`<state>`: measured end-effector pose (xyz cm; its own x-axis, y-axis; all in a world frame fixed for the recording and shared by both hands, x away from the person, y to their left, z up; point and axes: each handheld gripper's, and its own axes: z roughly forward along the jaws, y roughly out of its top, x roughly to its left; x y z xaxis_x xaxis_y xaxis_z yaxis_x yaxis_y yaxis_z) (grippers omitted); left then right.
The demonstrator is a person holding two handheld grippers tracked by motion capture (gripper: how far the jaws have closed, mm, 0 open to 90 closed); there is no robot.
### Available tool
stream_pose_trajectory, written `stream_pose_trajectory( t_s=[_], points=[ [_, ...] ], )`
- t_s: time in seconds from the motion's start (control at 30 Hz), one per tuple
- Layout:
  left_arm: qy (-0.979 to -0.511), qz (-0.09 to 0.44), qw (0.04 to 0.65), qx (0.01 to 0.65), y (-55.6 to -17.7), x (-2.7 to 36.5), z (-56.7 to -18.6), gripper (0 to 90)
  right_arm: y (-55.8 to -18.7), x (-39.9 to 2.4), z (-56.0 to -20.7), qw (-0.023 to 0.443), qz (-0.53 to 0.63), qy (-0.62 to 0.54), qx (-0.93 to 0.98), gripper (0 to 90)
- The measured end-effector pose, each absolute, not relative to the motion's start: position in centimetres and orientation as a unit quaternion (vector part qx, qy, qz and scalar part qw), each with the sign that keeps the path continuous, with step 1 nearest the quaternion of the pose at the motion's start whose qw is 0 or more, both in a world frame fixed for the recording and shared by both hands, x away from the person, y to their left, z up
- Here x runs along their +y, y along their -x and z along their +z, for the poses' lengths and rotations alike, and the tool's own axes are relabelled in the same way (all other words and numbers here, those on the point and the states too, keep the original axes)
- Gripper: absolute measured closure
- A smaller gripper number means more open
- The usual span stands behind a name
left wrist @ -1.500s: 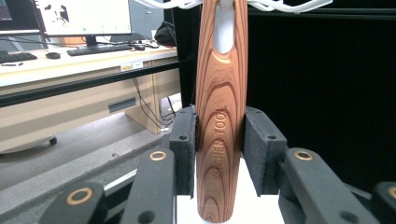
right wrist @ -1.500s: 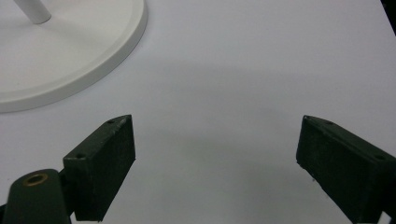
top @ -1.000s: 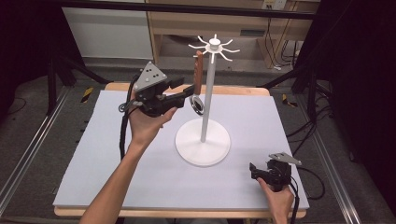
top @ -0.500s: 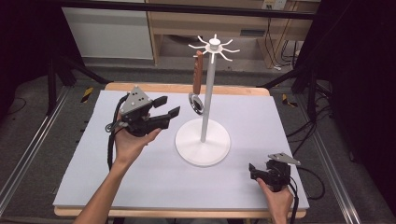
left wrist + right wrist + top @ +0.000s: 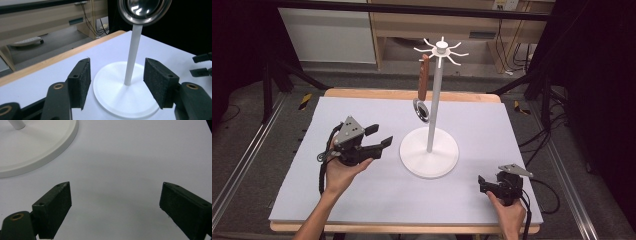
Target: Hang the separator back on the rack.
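Note:
A white hook stand (image 5: 430, 150) rises from a round base at the middle of the table. A ladle with a brown handle (image 5: 424, 79) and steel bowl (image 5: 421, 110) hangs from one of its top hooks. My left gripper (image 5: 379, 136) hovers open to the left of the base, nothing between its jaws. In the left gripper view the steel bowl (image 5: 144, 11) hangs above the pole (image 5: 132, 53), framed by the open gripper (image 5: 117, 85). My right gripper (image 5: 481, 183) rests open at the front right of the table; the right gripper view shows this gripper (image 5: 115, 210) over bare table beside the base (image 5: 32, 147).
The white table top (image 5: 362, 200) has a wooden edge (image 5: 412, 93) at the back. A light wood cabinet (image 5: 462, 25) stands behind the table. Cables trail off the table's right side (image 5: 552, 190). Black frame legs stand on the floor at both sides.
My left gripper has let go near the hanging ladle and pulled back down and to the left, away from the stand. The right gripper has stayed put.

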<state>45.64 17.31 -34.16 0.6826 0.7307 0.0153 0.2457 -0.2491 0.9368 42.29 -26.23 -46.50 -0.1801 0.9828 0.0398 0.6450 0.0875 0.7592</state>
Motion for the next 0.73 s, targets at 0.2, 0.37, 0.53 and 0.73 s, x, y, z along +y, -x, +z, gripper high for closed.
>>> stream_pose_trajectory(
  t_s=[0.2,0.37,0.53,0.73],
  points=[
    [-0.764,0.224,0.5,0.341,-45.2,18.6,-37.3,35.9,-42.3,-26.3,-46.6,0.254,0.331,-0.589,0.692,10.6],
    [-0.767,0.213,0.481,0.367,-45.1,20.3,-39.7,34.8,-42.3,-26.4,-46.6,0.251,0.332,-0.592,0.69,10.1],
    [-0.767,0.213,0.458,0.396,-44.9,22.1,-42.0,33.8,-42.3,-26.5,-46.7,0.25,0.329,-0.595,0.689,10.0],
    [-0.754,0.214,0.446,0.432,-44.5,24.5,-44.0,33.6,-42.2,-26.7,-46.8,0.248,0.326,-0.597,0.689,9.9]
  ],
)
